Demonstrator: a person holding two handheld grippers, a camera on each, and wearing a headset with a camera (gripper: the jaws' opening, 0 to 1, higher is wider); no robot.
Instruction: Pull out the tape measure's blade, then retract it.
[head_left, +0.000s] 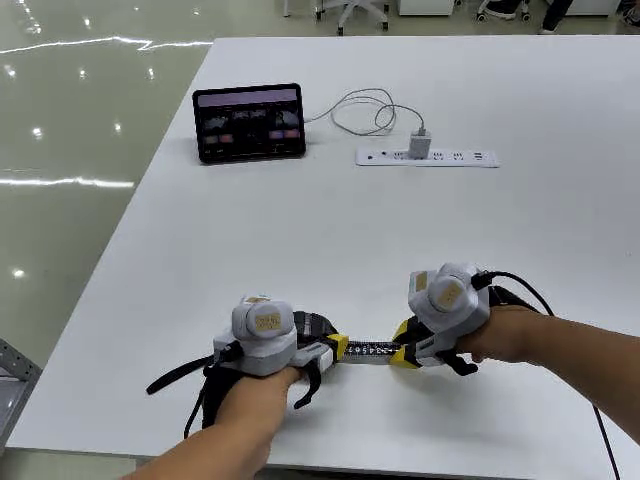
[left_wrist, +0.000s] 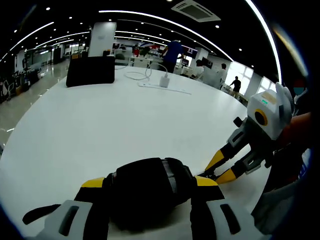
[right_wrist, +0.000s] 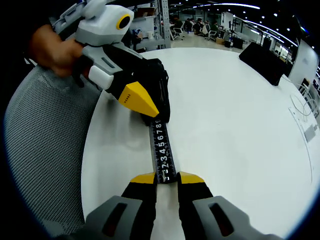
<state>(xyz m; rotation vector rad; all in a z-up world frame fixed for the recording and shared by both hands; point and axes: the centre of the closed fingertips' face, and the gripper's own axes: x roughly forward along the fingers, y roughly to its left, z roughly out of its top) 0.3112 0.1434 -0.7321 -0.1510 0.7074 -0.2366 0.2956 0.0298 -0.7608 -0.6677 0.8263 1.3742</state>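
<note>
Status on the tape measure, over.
Left gripper shut on tape measure case. Right gripper shut on blade, a short length out. Tablet and power strip far back, not in the way.

White table (head_left: 300, 235): tablet (head_left: 249, 122), power strip (head_left: 427, 157), tape measure (head_left: 316, 325).

The blade (right_wrist: 161, 150) bears pale numerals 2 to 9, climbing from 6 o'clock toward 12. Lettering on the tablet (head_left: 249, 122) is too small to read.

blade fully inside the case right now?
No, in the right gripper view a numbered stretch of blade runs out from the black case to the right gripper, whose jaws are shut on its end.
</note>
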